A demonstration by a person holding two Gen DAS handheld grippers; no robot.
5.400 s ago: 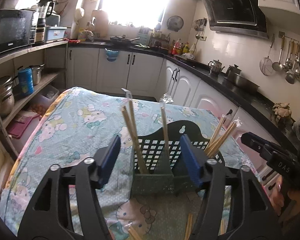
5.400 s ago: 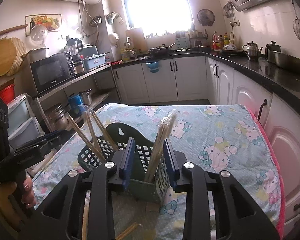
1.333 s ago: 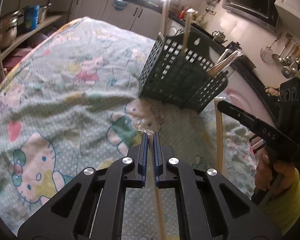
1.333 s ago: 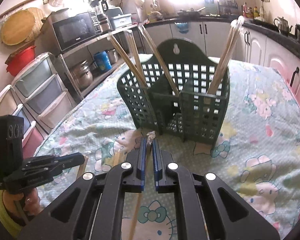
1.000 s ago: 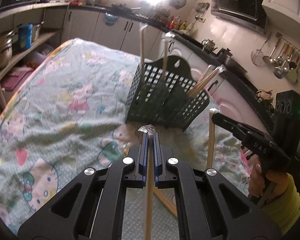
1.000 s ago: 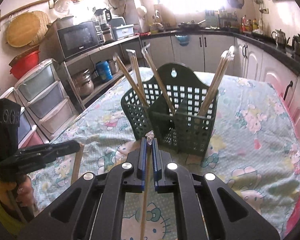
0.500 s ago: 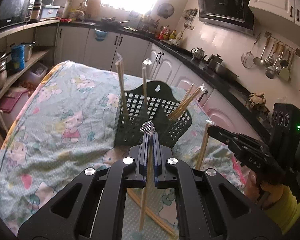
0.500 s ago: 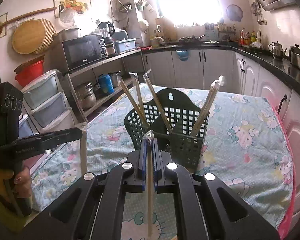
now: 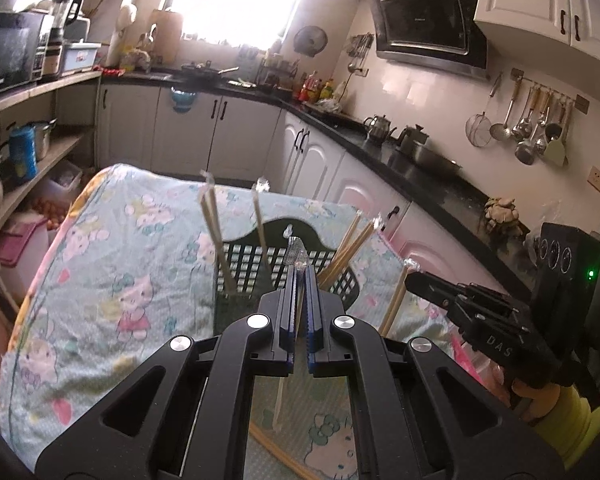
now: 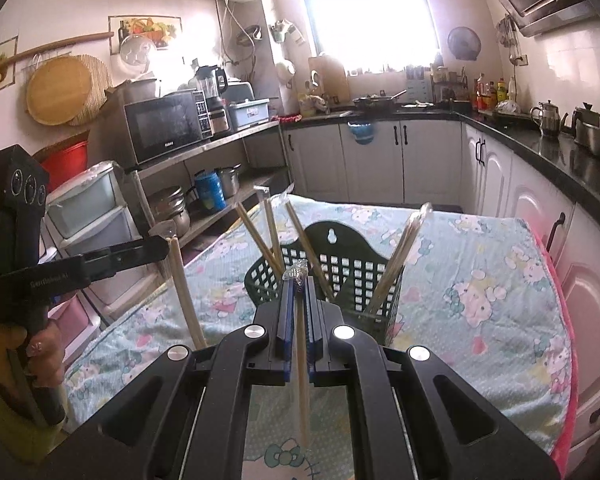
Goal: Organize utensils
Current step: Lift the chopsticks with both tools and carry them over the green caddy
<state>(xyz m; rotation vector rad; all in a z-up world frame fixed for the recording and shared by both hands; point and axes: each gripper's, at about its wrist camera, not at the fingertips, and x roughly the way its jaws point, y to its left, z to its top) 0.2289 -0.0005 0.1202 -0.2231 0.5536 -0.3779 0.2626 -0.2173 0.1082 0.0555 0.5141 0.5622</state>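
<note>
A dark green slotted utensil basket (image 9: 240, 268) (image 10: 356, 272) stands on the table with several plastic-wrapped chopstick pairs (image 9: 216, 232) (image 10: 400, 256) leaning in its compartments. My left gripper (image 9: 299, 276) is shut on a wrapped chopstick pair (image 9: 278, 408) that hangs down, its tip above the cloth, just in front of the basket. My right gripper (image 10: 299, 286) is shut on another wrapped pair (image 10: 302, 400), held the same way. Each gripper shows in the other's view, off to the side with its pair: the right gripper (image 9: 414, 278) and the left gripper (image 10: 162, 246).
The table wears a Hello Kitty cloth (image 9: 112, 280) (image 10: 492, 280). One loose chopstick pair (image 9: 276, 448) lies on it near me. Shelves with pots and a microwave (image 10: 164, 126) stand on the left, white cabinets and a black counter (image 9: 420, 176) on the right.
Both grippers have risen with their chopstick pairs, whose lower ends now hang clear of the cloth. The basket sits lower in both views. Both grips stay shut.
</note>
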